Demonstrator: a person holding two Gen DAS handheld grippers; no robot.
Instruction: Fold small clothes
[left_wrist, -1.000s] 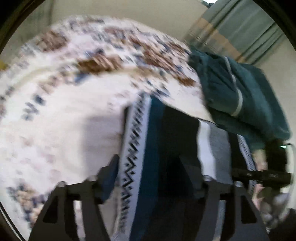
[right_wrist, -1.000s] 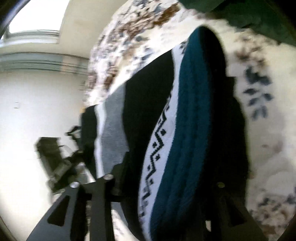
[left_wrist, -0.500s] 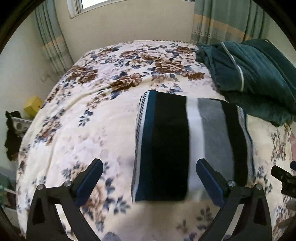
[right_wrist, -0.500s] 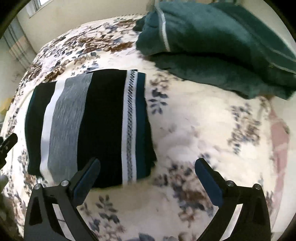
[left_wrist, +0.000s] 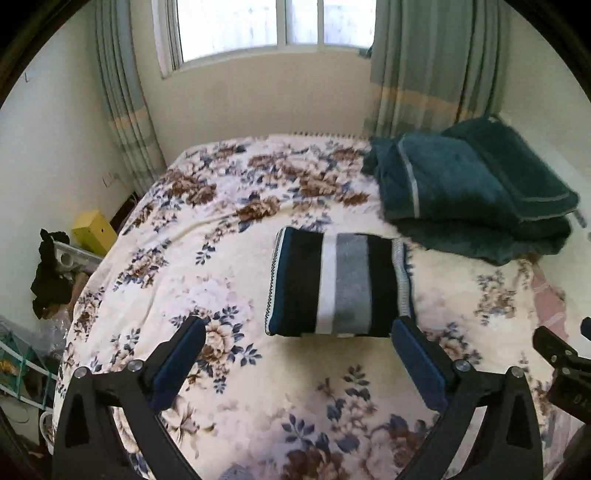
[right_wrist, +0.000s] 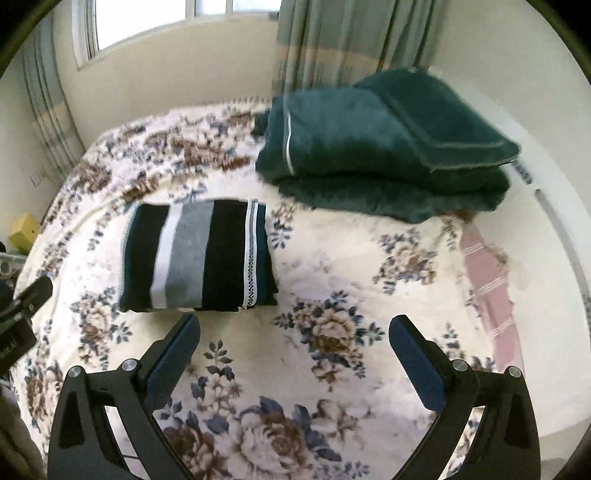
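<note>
A folded striped garment (left_wrist: 338, 286), black, white, grey and teal, lies flat on the floral bedspread (left_wrist: 207, 258). It also shows in the right wrist view (right_wrist: 195, 254), at the left. My left gripper (left_wrist: 297, 354) is open and empty, held back above the bed just in front of the garment. My right gripper (right_wrist: 295, 350) is open and empty, to the right of the garment's near edge. Each gripper's body shows at the edge of the other's view.
A folded dark green blanket (left_wrist: 472, 195) lies at the back right of the bed, close behind the garment; it also shows in the right wrist view (right_wrist: 376, 147). A window and curtains (left_wrist: 428, 62) stand behind. A yellow box (left_wrist: 94, 230) and clutter sit left of the bed.
Both grippers let go of the striped garment, opened, and pulled back and up from it. The garment now lies folded on the bed.
</note>
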